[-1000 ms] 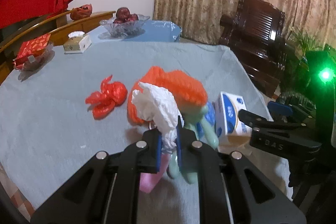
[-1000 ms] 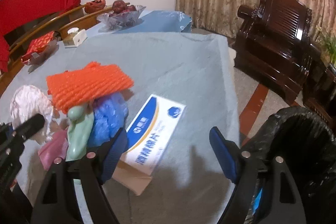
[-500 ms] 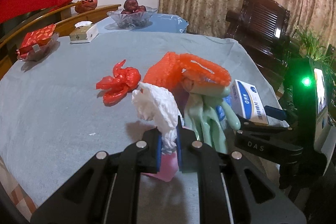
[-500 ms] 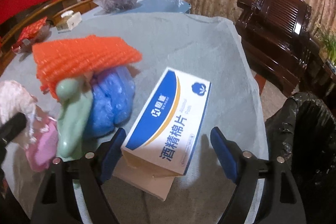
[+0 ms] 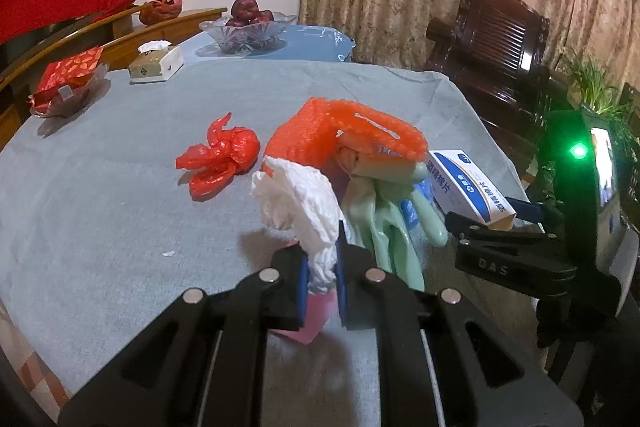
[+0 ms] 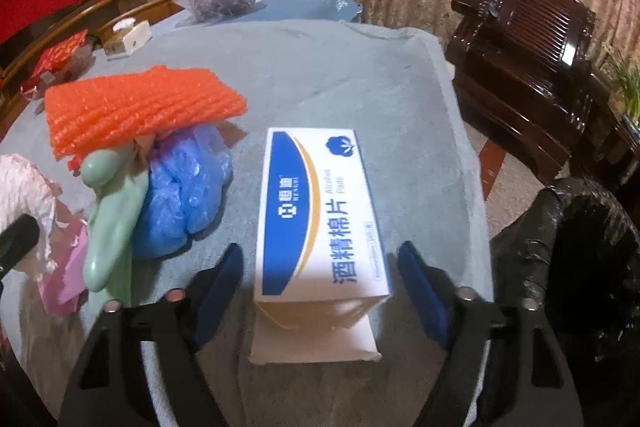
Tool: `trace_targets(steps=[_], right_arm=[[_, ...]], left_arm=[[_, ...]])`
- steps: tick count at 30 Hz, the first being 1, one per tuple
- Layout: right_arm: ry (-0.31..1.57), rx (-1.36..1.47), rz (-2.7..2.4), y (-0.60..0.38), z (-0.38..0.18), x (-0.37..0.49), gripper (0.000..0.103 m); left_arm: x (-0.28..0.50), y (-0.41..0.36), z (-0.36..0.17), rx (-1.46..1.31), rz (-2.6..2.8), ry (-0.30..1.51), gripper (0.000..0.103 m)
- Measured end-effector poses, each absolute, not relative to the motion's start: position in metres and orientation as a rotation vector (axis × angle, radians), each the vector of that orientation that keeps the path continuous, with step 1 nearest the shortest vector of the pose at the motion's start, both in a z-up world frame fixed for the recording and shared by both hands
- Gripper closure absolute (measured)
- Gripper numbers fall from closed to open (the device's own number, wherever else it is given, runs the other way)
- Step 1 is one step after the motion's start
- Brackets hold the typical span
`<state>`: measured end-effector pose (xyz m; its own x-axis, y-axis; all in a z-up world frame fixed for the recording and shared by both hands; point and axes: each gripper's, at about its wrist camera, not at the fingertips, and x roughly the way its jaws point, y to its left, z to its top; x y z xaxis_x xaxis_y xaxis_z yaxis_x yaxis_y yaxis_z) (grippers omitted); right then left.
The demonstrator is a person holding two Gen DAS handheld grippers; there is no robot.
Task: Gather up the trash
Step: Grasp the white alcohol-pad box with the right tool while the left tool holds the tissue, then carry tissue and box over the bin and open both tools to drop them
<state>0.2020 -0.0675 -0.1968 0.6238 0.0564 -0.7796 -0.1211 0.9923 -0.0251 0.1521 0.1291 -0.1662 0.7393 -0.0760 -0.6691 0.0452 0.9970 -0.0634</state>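
White crumpled tissue [image 5: 298,211] is clamped between the closed fingers of the left gripper [image 5: 322,277], above the table's [image 5: 100,187] near edge. Right gripper [image 6: 320,283] stands open, straddling the blue-and-white box [image 6: 318,215] near the table's right edge.

Dim warm indoor light; soft shadows on grey tablecloth [image 5: 120,219]. Fisheye bending, dark corner vignette. Right view slightly blurred.

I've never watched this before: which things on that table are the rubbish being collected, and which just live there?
Rubbish: white tissue in the left gripper, alcohol pad box, orange foam net, green glove, blue plastic, red bag.

Staying: fruit bowl, tissue box.
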Motion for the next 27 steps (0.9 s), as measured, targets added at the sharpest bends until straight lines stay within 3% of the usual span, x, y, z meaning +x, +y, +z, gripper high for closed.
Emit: trace_targets(steps=[1,27], right_arm=[[0.905,-0.071,0.117,-0.068,-0.198,0.204,0.048],[0.691,0.003,0.134,-0.144,-0.08,0.11,0.049]], left_arm=[[0.152,0.128,-0.166,-0.043,-0.067,0.736,0.093],[0.117,0.053,-0.108,-0.001,-0.182,0.633,0.093]])
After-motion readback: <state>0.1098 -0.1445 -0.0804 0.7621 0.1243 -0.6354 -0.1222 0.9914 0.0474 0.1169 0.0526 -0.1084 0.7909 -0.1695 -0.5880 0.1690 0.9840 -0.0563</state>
